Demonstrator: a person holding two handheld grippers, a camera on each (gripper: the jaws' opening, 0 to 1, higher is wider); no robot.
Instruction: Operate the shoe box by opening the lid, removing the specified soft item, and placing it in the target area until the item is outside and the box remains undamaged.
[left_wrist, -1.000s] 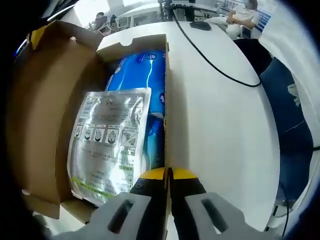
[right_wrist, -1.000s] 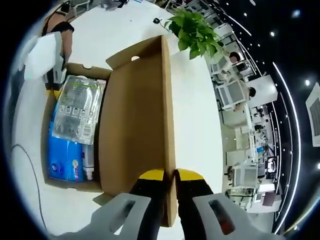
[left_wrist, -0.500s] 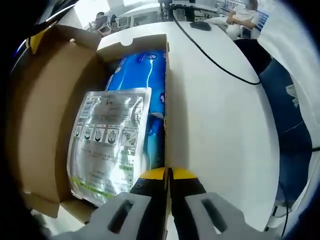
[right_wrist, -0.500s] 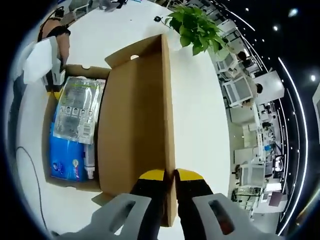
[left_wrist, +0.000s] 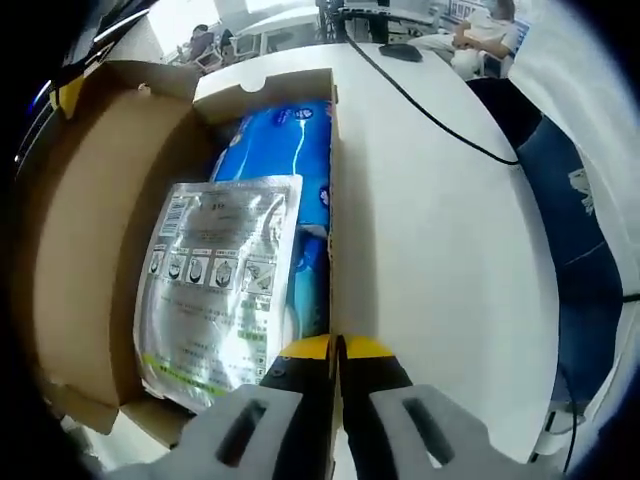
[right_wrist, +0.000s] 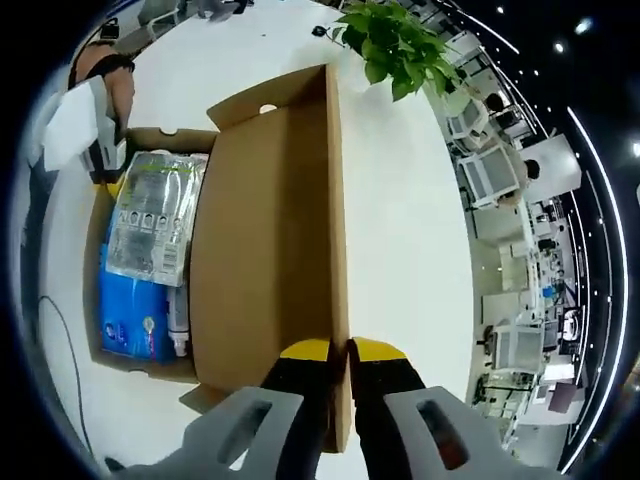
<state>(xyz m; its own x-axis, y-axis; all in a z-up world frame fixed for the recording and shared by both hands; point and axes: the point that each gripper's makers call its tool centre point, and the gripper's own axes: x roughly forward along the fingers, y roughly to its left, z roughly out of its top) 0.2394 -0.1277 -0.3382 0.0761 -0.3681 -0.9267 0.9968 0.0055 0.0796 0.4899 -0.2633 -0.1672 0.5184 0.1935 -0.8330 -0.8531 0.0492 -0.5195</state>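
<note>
the right gripper (right_wrist: 338, 352), clenched on the lid (right_wrist: 265, 240), is swinging it further back; the left gripper (left_wrist: 336, 347) is pinching the box wall (left_wrist: 332, 180), the silver pouch (left_wrist: 215, 285) lying inside, now reachable.

The right gripper (right_wrist: 339, 350) pinches the edge of the open lid (right_wrist: 265, 240), jaws closed on the cardboard. Inside the box (right_wrist: 92, 250), a silver pouch (right_wrist: 150, 228) lies on a blue pack (right_wrist: 125, 315). A plant (right_wrist: 395, 45) stands on the white table (right_wrist: 400, 230).
</note>
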